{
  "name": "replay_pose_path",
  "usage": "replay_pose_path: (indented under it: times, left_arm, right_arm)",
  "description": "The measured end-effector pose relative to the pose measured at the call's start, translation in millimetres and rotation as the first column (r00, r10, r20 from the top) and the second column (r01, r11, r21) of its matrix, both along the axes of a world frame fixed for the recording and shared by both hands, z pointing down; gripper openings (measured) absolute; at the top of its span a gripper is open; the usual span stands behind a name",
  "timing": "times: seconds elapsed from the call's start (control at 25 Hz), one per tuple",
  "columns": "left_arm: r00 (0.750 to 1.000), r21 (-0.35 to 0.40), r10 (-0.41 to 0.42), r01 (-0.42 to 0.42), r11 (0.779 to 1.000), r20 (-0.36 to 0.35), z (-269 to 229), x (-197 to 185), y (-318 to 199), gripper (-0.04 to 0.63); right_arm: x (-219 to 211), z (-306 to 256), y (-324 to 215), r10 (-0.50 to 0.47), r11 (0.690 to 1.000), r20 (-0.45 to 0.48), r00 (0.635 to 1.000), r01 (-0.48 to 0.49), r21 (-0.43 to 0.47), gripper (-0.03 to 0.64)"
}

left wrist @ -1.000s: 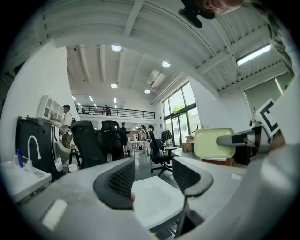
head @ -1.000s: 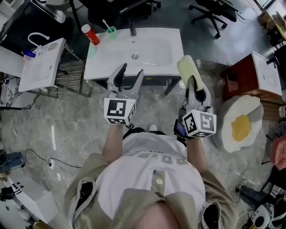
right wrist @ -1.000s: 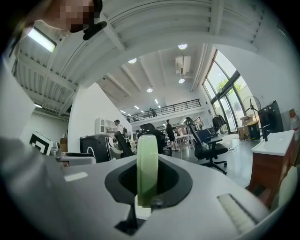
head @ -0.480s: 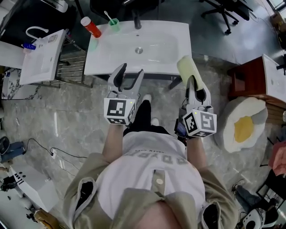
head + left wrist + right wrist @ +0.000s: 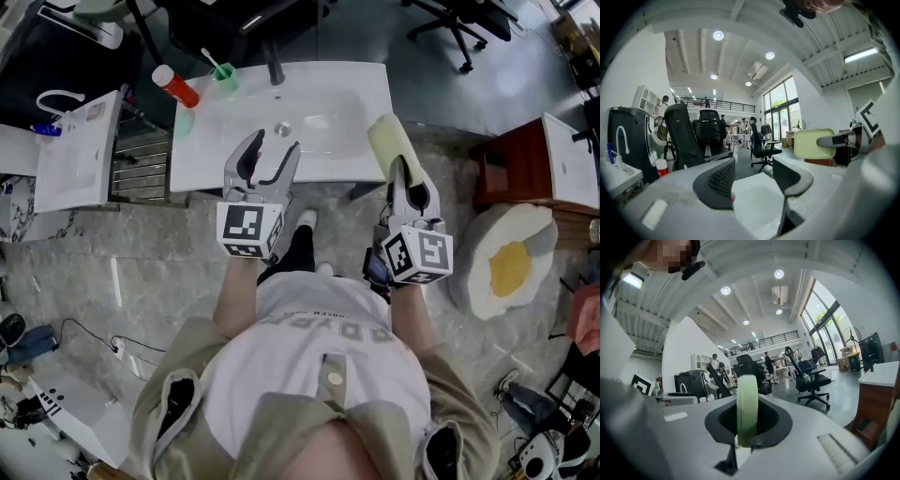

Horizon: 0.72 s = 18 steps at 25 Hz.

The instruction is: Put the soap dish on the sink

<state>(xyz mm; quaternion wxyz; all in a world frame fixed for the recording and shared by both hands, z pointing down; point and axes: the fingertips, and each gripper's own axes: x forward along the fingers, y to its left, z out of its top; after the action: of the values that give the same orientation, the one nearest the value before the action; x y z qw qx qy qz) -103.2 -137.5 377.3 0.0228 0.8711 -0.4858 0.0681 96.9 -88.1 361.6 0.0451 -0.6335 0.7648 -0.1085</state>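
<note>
A pale green soap dish (image 5: 387,145) stands on edge between the jaws of my right gripper (image 5: 405,175), which is shut on it; in the right gripper view the soap dish (image 5: 747,408) shows edge-on. It hangs over the front right corner of the white sink (image 5: 337,141). My left gripper (image 5: 265,150) is open and empty above the sink's front edge; in the left gripper view the left gripper (image 5: 754,180) frames the white basin (image 5: 757,206), with the soap dish (image 5: 813,143) at the right.
At the sink's back left stand a red bottle (image 5: 173,86) and a green cup with a toothbrush (image 5: 224,76); a black tap (image 5: 275,70) is at the back. A second white basin (image 5: 75,150) lies left, a brown cabinet (image 5: 511,169) and an egg-shaped cushion (image 5: 506,258) right.
Both grippers have moved forward together toward the sink, which now lies under their tips. The soap dish stays gripped in the right one.
</note>
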Motion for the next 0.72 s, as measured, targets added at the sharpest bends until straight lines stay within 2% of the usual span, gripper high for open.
replay_pose_path:
  times: [0.36,0.56,0.72]
  left_arm:
    - [0.997,0.076,0.072,-0.071,0.995,-0.006,-39.6,5.0,-75.7,0.262]
    - [0.994,0.084,0.108,-0.107,0.991,-0.006,-44.0,9.0,-115.4,0.262]
    - [0.989,0.061,0.147,-0.147,0.987,-0.008,-35.2,15.1,-138.5,0.262]
  right_arm:
    - [2.4,-42.9,-66.4,0.047,0.995,-0.004,0.999,-0.047,0.086,0.014]
    - [1.2,-43.3,-96.5,0.056,0.995,0.014,0.998,-0.057,0.084,0.014]
    - [0.4,-34.7,-118.1,0.053,0.996,0.036,0.998,-0.056,0.063,0.014]
